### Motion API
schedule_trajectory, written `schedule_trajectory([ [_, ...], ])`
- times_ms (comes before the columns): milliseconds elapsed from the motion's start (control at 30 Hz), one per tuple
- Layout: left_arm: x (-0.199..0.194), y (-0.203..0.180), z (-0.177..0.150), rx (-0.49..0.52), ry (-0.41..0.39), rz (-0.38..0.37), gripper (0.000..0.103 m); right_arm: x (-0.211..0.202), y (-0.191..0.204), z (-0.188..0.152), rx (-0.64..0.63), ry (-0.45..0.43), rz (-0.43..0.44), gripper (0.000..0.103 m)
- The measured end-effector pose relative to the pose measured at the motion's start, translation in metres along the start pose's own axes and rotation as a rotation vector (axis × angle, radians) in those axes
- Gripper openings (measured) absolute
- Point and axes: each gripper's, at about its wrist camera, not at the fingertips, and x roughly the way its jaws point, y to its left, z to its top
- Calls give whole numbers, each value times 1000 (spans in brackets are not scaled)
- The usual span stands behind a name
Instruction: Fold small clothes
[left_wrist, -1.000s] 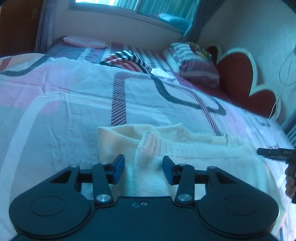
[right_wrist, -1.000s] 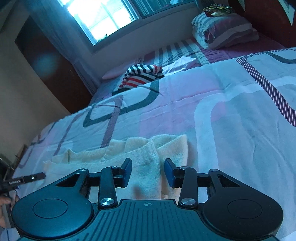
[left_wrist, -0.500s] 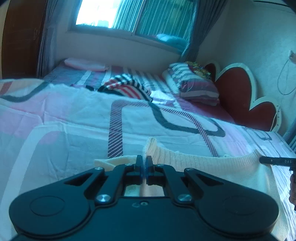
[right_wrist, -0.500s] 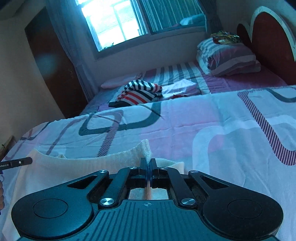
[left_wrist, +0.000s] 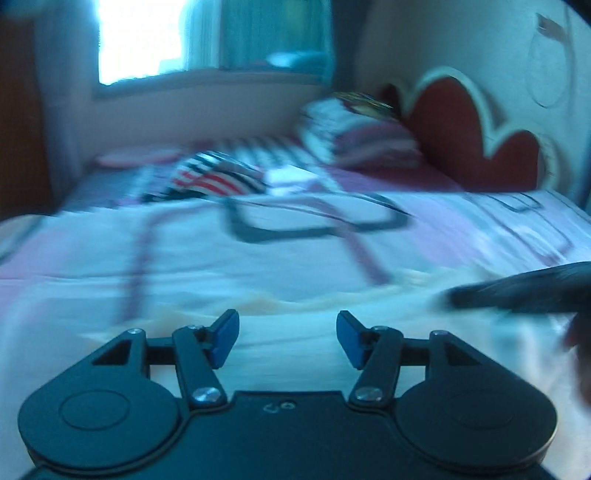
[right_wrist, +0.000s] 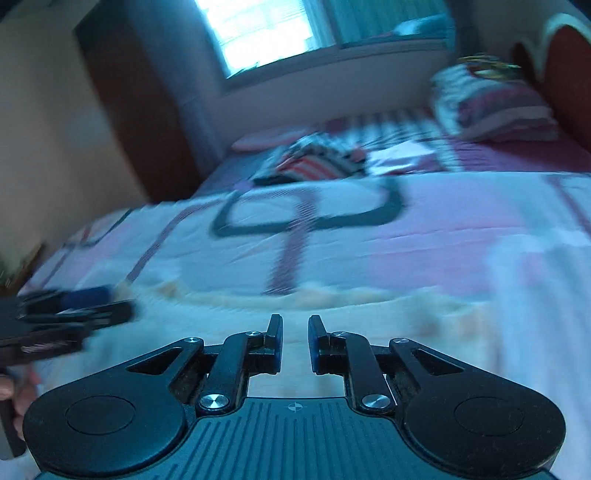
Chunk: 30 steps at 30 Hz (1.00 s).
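Nearest: left gripper, blue pads wide apart and opening, nothing between them. Half a second ago it was clenched on the edge of the cream knitted garment; that edge is now released. Right gripper likewise opening, only a narrow gap so far, cloth below but not pinched.

The garment lies flat on the pink-and-white patterned bedspread just ahead of both grippers, its far edge one long line across. Judgement: one fold laid and let go; further folds probably remain. Frames are motion-blurred.

Farther: striped folded clothes, striped pillow, red heart-shaped headboard.
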Motion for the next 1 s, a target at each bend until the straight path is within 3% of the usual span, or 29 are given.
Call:
schedule_trajectory([
  [67, 10, -4, -4, -17, 25, -22, 59, 12, 10, -3, -33, 34, 13, 15],
  [133, 13, 8, -11, -50, 46, -15, 59, 12, 1, -5, -37, 43, 29, 24],
  [167, 11, 19, -14, -61, 42, 6, 59, 8, -7, -4, -31, 36, 7, 28],
  [267, 4, 54, -23, -88, 42, 99, 59, -14, -55, -3, 32, -22, -205, 28],
  [367, 4, 64, -24, -59, 53, 95, 59, -22, -88, -6, 110, -34, -180, 23],
  [500, -5, 41, -15, -4, 28, 158, 58, -24, -58, 3, 28, -37, -257, 24],
  [533, -14, 31, -14, 14, -2, 141, 59, -29, -47, 2, 3, -59, -245, 31],
  [567, -22, 21, -14, 19, -21, 113, 59, -35, -35, 0, -11, -80, -219, 47],
  [600, -29, 10, -15, 27, -31, 73, 59, -39, -21, -7, -27, -76, -168, 53],
  [700, -36, -20, -27, 27, -37, -16, 60, -31, 15, -24, -115, -39, -98, 53],
  [767, -18, -28, -36, 46, 46, -3, 61, -11, 21, -35, -140, 32, -139, 53],
  [900, -23, -25, -42, 44, 39, -7, 59, -18, 25, -33, -139, 4, -161, 53],
  [1000, -47, -29, -49, 44, 2, -30, 60, -35, 39, -39, -174, -19, -107, 53],
])
